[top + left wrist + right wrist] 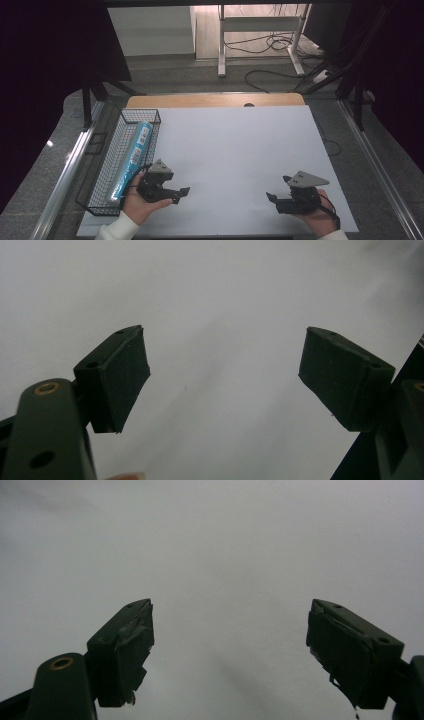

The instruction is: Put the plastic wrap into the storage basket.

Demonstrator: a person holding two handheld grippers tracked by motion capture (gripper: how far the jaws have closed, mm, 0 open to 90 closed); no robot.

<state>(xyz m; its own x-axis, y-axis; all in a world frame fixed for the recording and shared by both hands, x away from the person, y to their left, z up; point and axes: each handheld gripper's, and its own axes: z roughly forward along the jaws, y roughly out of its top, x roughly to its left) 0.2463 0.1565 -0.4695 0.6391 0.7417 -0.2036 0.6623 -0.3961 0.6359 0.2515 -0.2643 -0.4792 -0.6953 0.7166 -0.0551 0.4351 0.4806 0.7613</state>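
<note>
The blue roll [132, 156] lies lengthwise in the black wire basket [108, 156] at the left edge of the desk [240, 150], its near end close to your left claw [182, 193] and its far end up toward the basket's back wall. It looks like a long tube in glossy film with a printed label near the middle. Judge it light but slick: the wrapping will likely slide under hard pads, and a roll this long will tip if you take it by one end. Aim for the middle, around the label, with the pads across its width, and squeeze gently, since it may dent if it is soft inside.

Your left claw rests just beside the basket's near right side, and in the left gripper view its jaws stand apart with nothing between them, over bare white surface. Your right claw [270, 197] sits well apart from the roll, near the front right of the desk, jaws likewise spread and empty in the right gripper view.

What stands in the way is the basket itself. The roll sits below the wire rim, close to the right wall, so you will need to come in from above rather than from the side, and lift the roll over the rim before moving it across. Watch that a jaw tip does not snag in the mesh. The rest of the white surface is free for setting it down. Beyond the desk's far edge, cables [270, 42] and a white frame [260, 30] sit on the floor, out of reach.
</note>
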